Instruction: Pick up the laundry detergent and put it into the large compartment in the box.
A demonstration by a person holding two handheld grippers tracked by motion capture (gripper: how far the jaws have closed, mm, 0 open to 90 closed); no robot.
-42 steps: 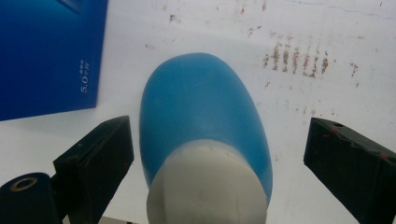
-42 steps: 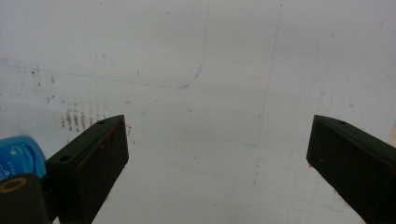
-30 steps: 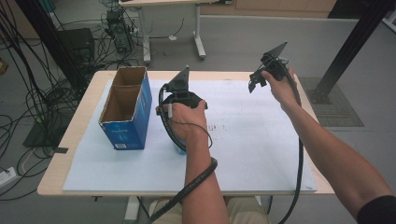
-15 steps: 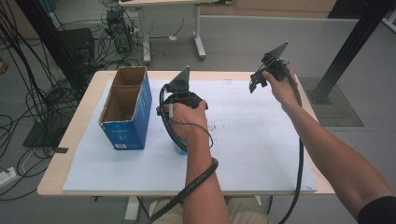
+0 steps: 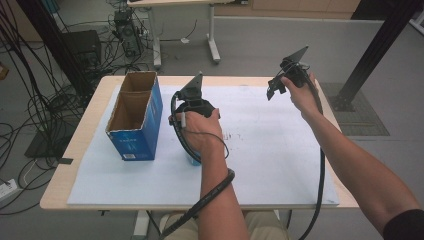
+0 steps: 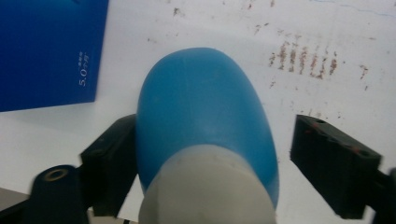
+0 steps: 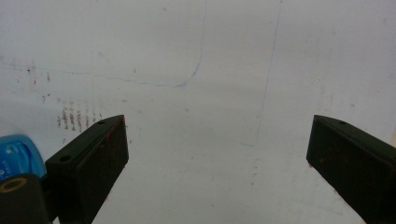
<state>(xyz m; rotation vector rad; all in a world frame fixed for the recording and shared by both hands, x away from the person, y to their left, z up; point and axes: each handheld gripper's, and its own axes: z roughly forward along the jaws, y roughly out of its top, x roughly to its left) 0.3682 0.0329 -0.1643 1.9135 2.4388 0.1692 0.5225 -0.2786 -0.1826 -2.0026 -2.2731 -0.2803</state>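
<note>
A blue bottle [image 6: 205, 102] with a pale grey cap stands on the white sheet [image 5: 270, 150], seen from above between my left gripper's jaws. My left gripper [image 6: 217, 140] is open around it: one jaw touches the bottle's side, the other stands a gap away. In the high view the left gripper [image 5: 192, 107] hangs over the sheet's middle, and a sliver of the bottle [image 5: 194, 159] peeks out under the hand. My right gripper [image 5: 280, 85] is held open above the far right of the sheet, nothing between its jaws [image 7: 217, 140]; the bottle [image 7: 16, 151] shows at its view's lower left.
An open blue cardboard box [image 5: 135, 120] stands on the left of the sheet, close beside the bottle; its side [image 6: 46, 46] shows in the left gripper view. The wooden table [image 5: 75, 150] has cables and another desk beyond its far edge.
</note>
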